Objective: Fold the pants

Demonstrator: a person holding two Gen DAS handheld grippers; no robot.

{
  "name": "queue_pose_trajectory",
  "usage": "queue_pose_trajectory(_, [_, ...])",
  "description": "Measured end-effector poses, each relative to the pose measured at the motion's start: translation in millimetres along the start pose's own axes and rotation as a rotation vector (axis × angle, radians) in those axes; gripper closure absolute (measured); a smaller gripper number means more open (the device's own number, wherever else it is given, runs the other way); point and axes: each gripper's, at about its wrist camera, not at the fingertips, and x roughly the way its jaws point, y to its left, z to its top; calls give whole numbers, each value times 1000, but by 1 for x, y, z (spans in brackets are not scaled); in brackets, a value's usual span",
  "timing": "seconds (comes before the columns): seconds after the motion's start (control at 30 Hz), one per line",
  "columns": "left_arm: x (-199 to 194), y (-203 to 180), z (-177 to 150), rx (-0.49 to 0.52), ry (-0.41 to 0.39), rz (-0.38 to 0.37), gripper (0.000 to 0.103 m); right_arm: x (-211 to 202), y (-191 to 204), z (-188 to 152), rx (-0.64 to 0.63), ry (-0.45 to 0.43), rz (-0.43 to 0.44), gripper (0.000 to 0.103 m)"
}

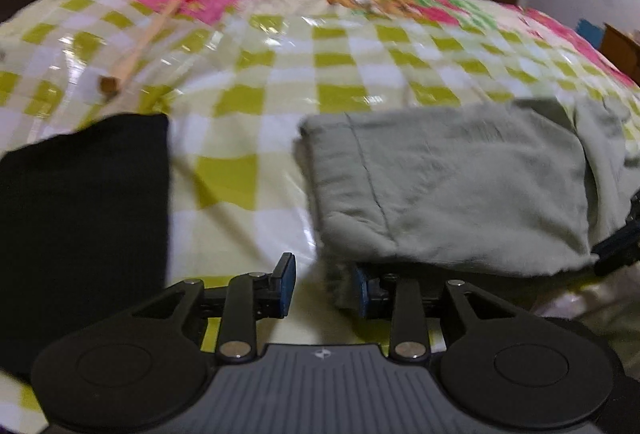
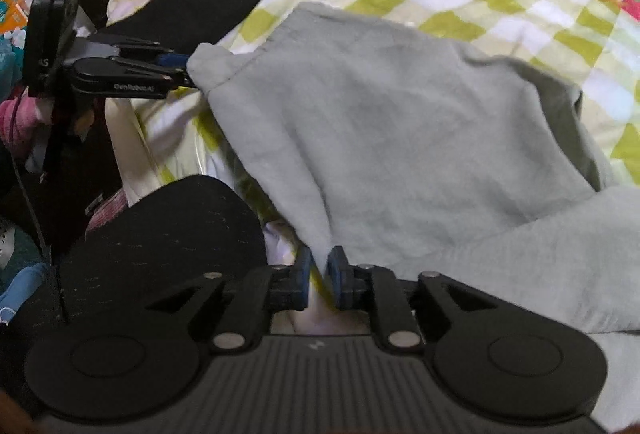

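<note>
- A checked green-and-white cloth point(image 1: 340, 89) covers the surface; the grey pants point(image 2: 380, 121) lie on it, partly folded.
- Left tool point(image 1: 322, 288) gapes, its right finger at the hem; right tool point(image 2: 319, 280) pinches a pants edge.
- Mid-fold, I'd say: next, regrip left and carry the edge across.

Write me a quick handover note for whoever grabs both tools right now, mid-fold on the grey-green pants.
Left tool: open, its right pad against the near-left corner of the grey-green pants; no grip.
Right tool: shut on a pinch of the pants' near edge.
Pants lie on the checkered cover, partly folded, one layer doubled over another; a black cloth lies to their left.
Done: at least one fold.
Left: close the left tool on its corner, finish folding, flatten.
</note>
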Motion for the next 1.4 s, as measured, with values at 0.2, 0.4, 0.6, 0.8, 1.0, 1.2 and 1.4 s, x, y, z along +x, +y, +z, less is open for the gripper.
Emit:
queue_pose_trajectory(0.2, [-21, -1, 0, -36, -30, 33, 59, -6, 5, -2, -5, -8, 14, 79])
queue_pose_trajectory(0.4, [-28, -15, 7, -62, -108, 7, 59, -18, -2, -6, 35, -44, -6, 80])
queue_pose_trajectory(0.6, [25, -56, 3, 44, 97, -122, 59, -40, -35, -12, 158, -91, -83, 80])
queue_pose_trajectory(0.8, [20, -69, 26, 64, 75, -95, 59, -88, -89, -26, 321, -185, -180, 76])
queue_pose_trajectory(1.0, [4, -122, 57, 168, -4, -147, 58, -122, -156, -61, 510, -288, -314, 71])
queue_pose_trajectory(1.2, [38, -222, 76, 282, 10, -403, 57, -148, -237, -93, 785, -455, -329, 69])
queue_pose_trajectory(1.4, [73, -305, 96, 372, -7, -493, 57, -158, -307, -79, 834, -477, -402, 69])
